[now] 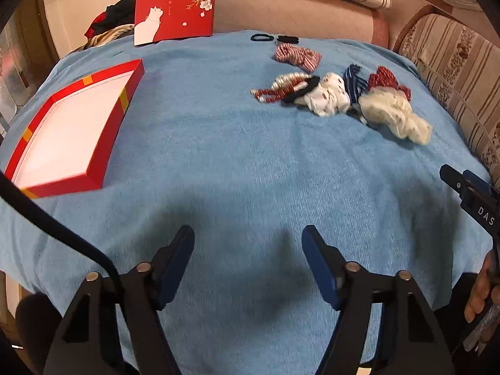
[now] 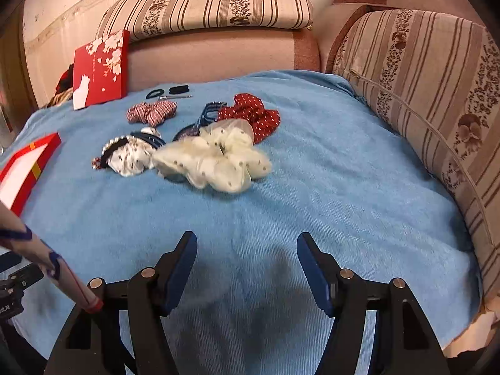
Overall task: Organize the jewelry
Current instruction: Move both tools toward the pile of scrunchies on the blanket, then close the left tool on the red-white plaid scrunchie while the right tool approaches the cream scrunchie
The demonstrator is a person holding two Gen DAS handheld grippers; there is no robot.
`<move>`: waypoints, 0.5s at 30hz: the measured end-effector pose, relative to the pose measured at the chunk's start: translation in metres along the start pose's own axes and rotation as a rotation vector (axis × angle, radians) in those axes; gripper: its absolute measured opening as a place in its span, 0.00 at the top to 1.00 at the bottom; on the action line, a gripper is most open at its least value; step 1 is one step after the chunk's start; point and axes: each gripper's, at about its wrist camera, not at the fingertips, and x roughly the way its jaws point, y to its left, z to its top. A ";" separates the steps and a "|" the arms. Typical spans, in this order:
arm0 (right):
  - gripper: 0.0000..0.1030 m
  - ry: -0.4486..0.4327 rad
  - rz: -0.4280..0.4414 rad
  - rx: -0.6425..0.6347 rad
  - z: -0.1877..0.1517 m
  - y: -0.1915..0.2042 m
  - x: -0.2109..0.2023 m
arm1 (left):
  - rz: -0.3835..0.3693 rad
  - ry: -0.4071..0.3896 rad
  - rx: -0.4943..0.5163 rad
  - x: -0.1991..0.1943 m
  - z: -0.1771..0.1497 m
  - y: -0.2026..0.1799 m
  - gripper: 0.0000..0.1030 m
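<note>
Left wrist: right hand-held gripper [image 1: 468,193] reads "DAS"; both hand-held grippers agape, empty.

Left gripper [image 1: 248,237]: black angular frame, two fingers [image 1: 318,265] faced with dark blue pads, round silver screw heads at pivots. Black cable [image 1: 56,228] curves in from left edge to frame.

Right gripper [image 2: 247,243]: same build, black frame, blue-padded fingers [image 2: 181,268], silver pivot screws. Seen from left wrist view: black body, white letters "DAS".

Sleeve [image 2: 34,250]: light fabric, dark blue pattern, red-edged cuff.
</note>
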 end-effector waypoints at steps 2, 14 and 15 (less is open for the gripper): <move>0.31 -0.002 0.013 0.009 0.007 -0.002 0.003 | -0.006 -0.013 -0.014 -0.001 0.011 0.007 0.33; 0.31 -0.012 0.093 0.097 0.040 -0.013 0.021 | -0.074 -0.062 -0.021 0.006 0.106 0.022 0.33; 0.31 -0.012 0.096 0.100 0.041 -0.014 0.022 | -0.087 -0.059 -0.013 0.010 0.118 0.020 0.33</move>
